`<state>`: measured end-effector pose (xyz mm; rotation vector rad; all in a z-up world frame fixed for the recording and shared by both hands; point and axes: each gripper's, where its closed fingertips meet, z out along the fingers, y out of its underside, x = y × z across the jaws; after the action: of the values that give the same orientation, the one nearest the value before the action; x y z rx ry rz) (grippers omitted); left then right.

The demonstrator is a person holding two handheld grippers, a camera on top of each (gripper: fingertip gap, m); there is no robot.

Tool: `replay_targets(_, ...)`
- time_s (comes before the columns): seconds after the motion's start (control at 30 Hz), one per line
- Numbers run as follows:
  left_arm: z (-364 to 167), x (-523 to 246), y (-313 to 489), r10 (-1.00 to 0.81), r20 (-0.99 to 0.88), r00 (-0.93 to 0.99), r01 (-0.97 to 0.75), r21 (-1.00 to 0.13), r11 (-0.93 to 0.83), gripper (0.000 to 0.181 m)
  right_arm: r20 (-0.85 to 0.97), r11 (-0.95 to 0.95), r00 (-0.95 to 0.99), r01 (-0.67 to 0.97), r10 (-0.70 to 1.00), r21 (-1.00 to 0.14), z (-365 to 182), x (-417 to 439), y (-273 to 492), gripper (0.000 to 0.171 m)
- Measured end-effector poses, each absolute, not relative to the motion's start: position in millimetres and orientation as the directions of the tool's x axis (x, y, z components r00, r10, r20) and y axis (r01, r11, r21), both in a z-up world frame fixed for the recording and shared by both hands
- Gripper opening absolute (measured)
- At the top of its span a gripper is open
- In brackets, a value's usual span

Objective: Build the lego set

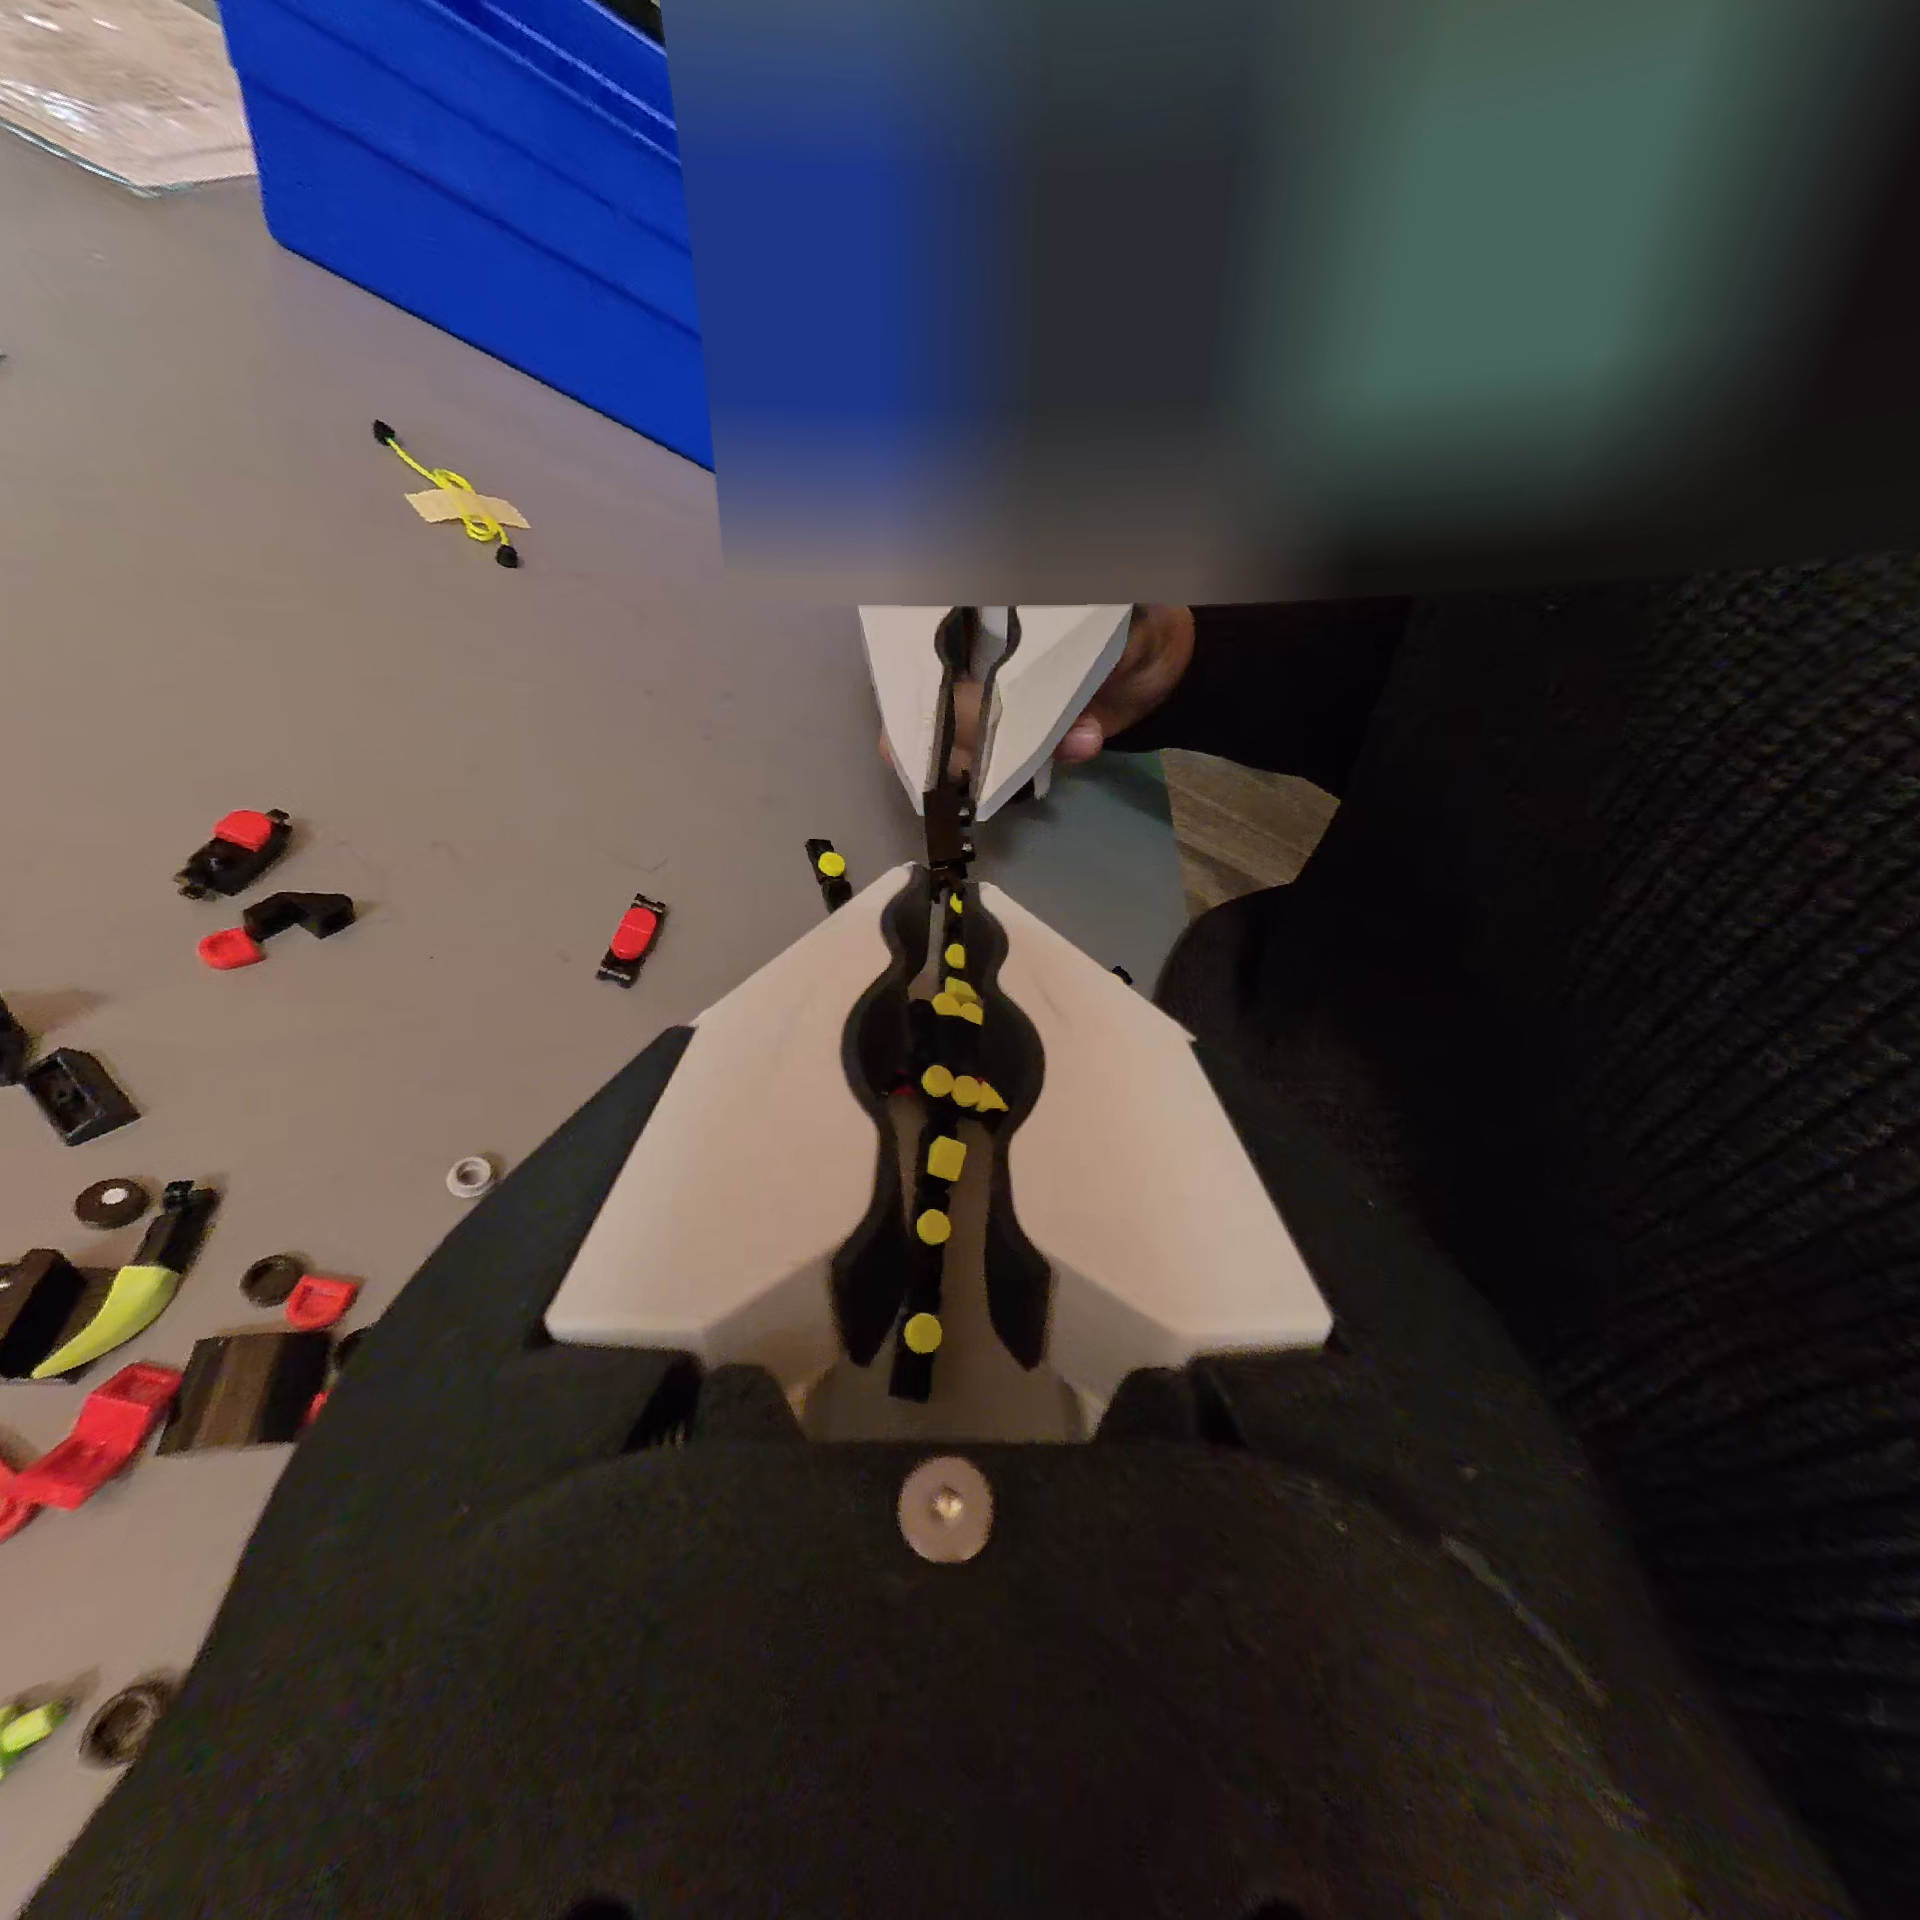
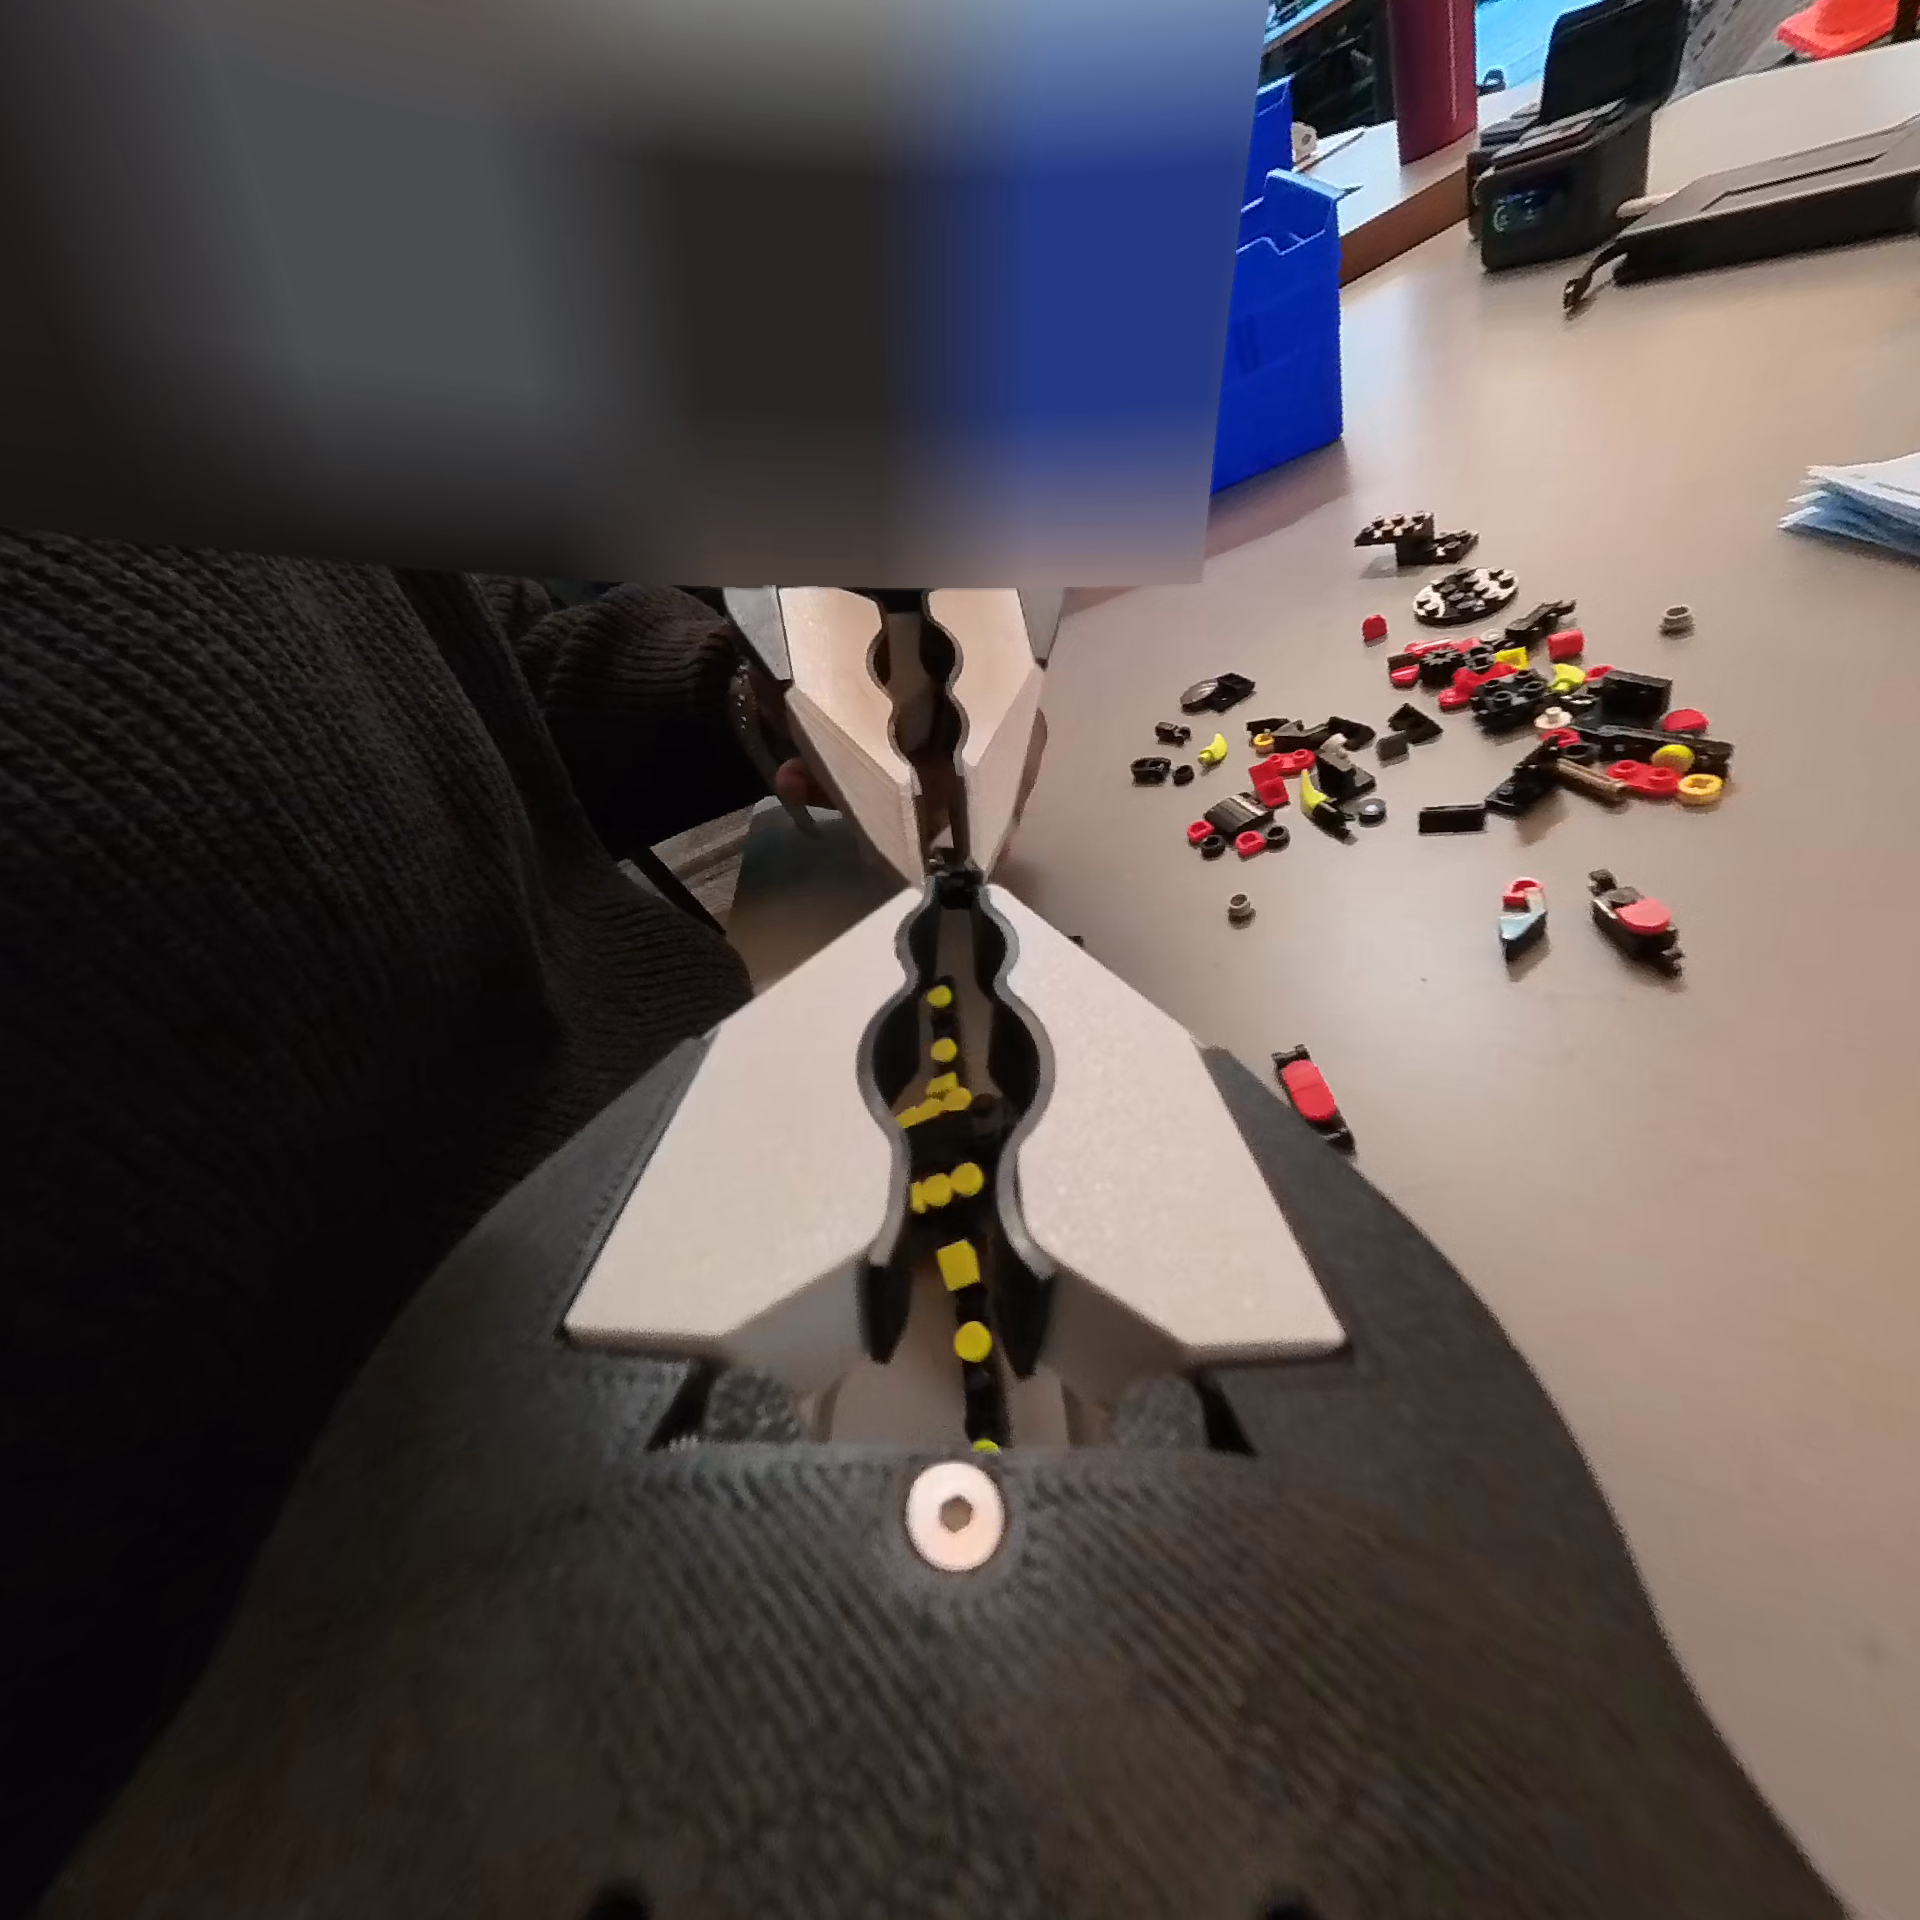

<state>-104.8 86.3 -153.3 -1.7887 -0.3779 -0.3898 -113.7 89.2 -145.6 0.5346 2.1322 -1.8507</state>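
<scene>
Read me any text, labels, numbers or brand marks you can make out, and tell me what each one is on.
No text is legible enough to quote.
Screen on the black device: lit, too small to read.
Stack of papers: no print legible.
Clear bag: print blurred, unreadable.
Left gripper, right gripper, black lego piece pinched between them: no markings visible.

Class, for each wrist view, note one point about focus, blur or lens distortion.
Left wrist view: the blue bin leans and bows, wide-angle distortion; bricks at the left edge smear. Right wrist view: the brick pile is fairly sharp; the far desk clutter is soft.
</scene>
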Motion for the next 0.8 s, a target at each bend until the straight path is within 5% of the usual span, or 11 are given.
replay_targets(0.8, -189.3, -120.0, 83.5, 0.239, 0.235, 0.942, 0.321, -0.837, -0.442, 0.001, -0.187, 0.356, -0.964, 0.244, 0.187, -0.902, -173.4, -108.6, 84.2, 0.002)
